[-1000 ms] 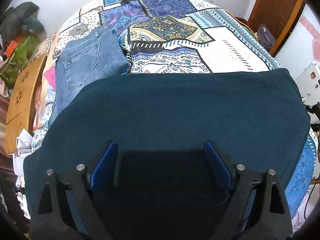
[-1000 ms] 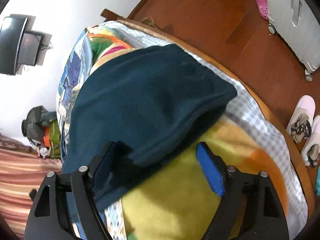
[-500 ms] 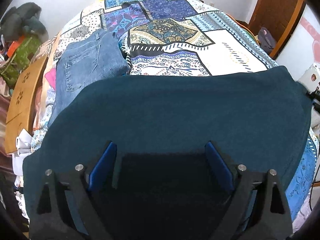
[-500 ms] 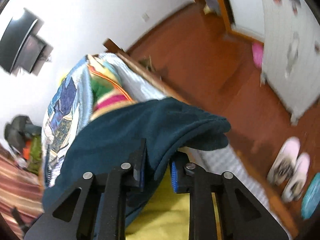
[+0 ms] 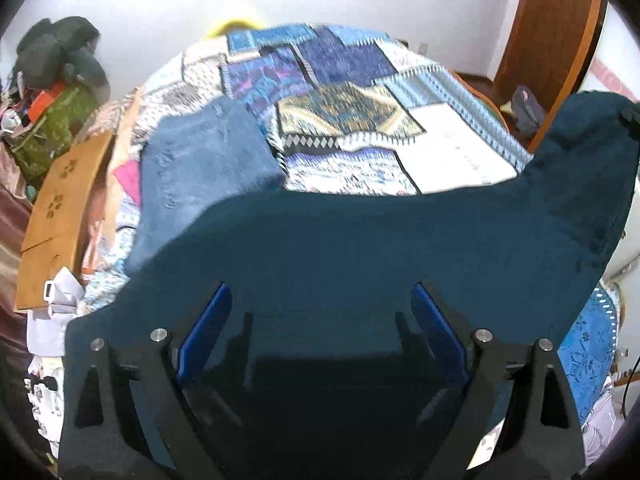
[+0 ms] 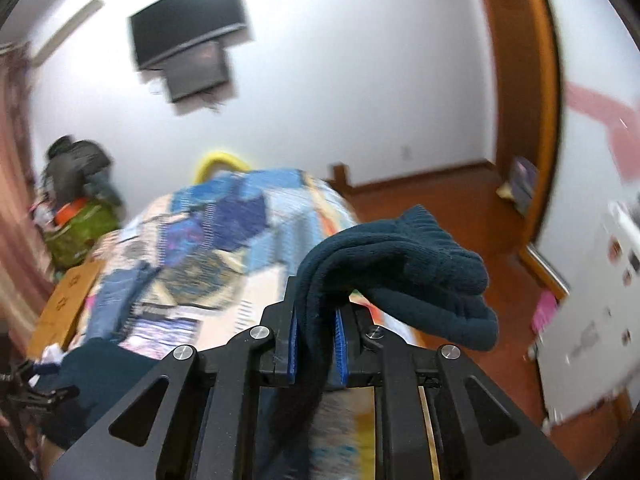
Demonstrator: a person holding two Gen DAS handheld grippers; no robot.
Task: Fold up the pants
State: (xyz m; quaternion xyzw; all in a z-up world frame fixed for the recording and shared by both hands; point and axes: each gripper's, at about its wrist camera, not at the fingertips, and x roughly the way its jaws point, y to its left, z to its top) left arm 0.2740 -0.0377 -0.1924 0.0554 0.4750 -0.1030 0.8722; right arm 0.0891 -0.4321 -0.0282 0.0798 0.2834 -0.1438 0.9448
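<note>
Fold step in hand: right gripper (image 6: pixel 316 336) jaws clenched on the teal pants (image 5: pixel 360 248) end — lifted above the bed (image 5: pixel 452 144). Left gripper (image 5: pixel 320 328) jaws released over them. Next — carry across, lay flat.

White walls (image 6: pixel 360 80), wall-mounted screen (image 6: pixel 188 20), wooden floor (image 6: pixel 440 196) — patchwork bedspread (image 5: pixel 360 92).
</note>
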